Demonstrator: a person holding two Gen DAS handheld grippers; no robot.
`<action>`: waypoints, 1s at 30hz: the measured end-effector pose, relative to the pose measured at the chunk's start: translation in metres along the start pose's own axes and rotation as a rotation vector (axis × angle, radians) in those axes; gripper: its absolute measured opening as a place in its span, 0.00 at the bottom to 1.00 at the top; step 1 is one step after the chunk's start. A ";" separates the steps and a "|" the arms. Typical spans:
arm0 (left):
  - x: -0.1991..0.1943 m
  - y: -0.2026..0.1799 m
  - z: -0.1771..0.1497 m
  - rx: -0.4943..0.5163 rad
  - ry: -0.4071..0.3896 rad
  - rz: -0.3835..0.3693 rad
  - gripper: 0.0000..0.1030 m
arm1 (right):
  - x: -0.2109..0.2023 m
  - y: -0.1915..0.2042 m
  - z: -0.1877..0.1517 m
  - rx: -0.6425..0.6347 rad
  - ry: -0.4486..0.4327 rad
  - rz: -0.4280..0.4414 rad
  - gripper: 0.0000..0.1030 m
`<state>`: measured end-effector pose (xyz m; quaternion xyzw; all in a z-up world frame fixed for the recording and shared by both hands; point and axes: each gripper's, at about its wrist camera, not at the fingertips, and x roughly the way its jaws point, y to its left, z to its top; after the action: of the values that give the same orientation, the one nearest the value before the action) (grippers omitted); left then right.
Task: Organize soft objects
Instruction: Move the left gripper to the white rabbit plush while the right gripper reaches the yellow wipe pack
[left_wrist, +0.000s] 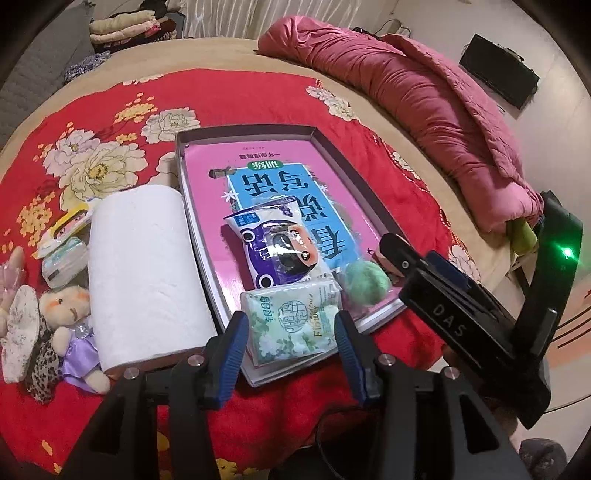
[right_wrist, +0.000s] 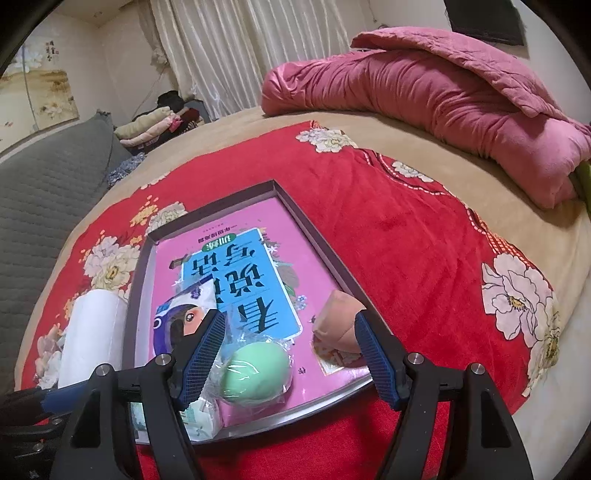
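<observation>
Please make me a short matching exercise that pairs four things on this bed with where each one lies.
Things:
1. tissue pack
2. paper roll
3. teddy
4. green ball

Places:
a. far left, on the red cloth
b. against the tray's left wall, outside it
c. between the open left gripper's fingers
d. in the tray's near right part

Pairs: 1-c, 2-b, 3-a, 4-d

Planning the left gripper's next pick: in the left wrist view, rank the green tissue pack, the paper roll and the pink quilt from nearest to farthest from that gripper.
1. Green tissue pack: between the open left gripper fingers, at the tray's near end.
2. Paper roll: left, beside the tray.
3. Pink quilt: far right, at the bed's far edge.
</observation>
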<state>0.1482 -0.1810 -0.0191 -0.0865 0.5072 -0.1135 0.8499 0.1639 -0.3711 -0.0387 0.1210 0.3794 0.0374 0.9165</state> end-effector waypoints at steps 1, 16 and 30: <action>-0.002 -0.001 0.000 0.005 -0.006 0.005 0.58 | -0.001 0.001 0.000 -0.002 -0.005 0.003 0.72; -0.032 0.029 -0.016 -0.042 -0.059 0.046 0.62 | -0.018 0.026 -0.002 -0.112 -0.080 0.006 0.72; -0.049 0.064 -0.031 -0.129 -0.080 0.052 0.62 | -0.031 0.051 -0.008 -0.199 -0.111 0.016 0.72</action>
<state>0.1047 -0.1066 -0.0091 -0.1327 0.4810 -0.0550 0.8649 0.1374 -0.3247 -0.0100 0.0344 0.3216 0.0754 0.9433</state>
